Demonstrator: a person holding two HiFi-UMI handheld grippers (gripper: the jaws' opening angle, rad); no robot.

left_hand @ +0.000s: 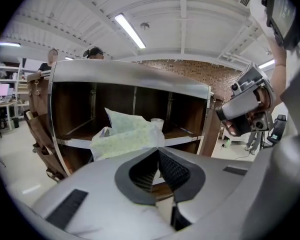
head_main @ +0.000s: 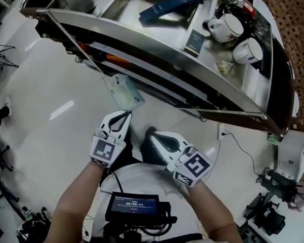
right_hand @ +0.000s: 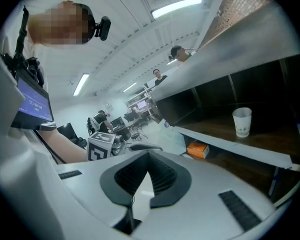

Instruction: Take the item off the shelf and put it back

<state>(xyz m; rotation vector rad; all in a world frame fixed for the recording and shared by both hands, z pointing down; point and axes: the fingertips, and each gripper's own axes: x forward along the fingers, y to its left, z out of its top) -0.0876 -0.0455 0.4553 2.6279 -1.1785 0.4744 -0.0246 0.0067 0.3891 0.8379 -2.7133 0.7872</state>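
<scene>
Item one, as we find it: the left gripper (head_main: 125, 115), jaws pinched together on the lower corner of a pale green plastic bag (head_main: 124, 92). In the left gripper view the pads meet on the bag's (left_hand: 127, 134) edge and the rest of it stands up crumpled above the left gripper (left_hand: 157, 149).

Item two: the bag itself, off the shelf (head_main: 157, 39), in the air just in front of its open side, over the white floor (head_main: 50, 120).

Item three: the right gripper (head_main: 151, 133), beside the left one and lower, tips closed on each other. We see nothing between them in the right gripper view (right_hand: 149, 155).

Item four: the shelf (right_hand: 230, 144), a dark unit with metal edges. We note a paper cup (right_hand: 242, 121) standing on one board and an orange box (right_hand: 197, 149) on the board below.

Item five, on top of the shelf: two white mugs (head_main: 226, 27) side by side and a long blue box (head_main: 172, 4).
</scene>
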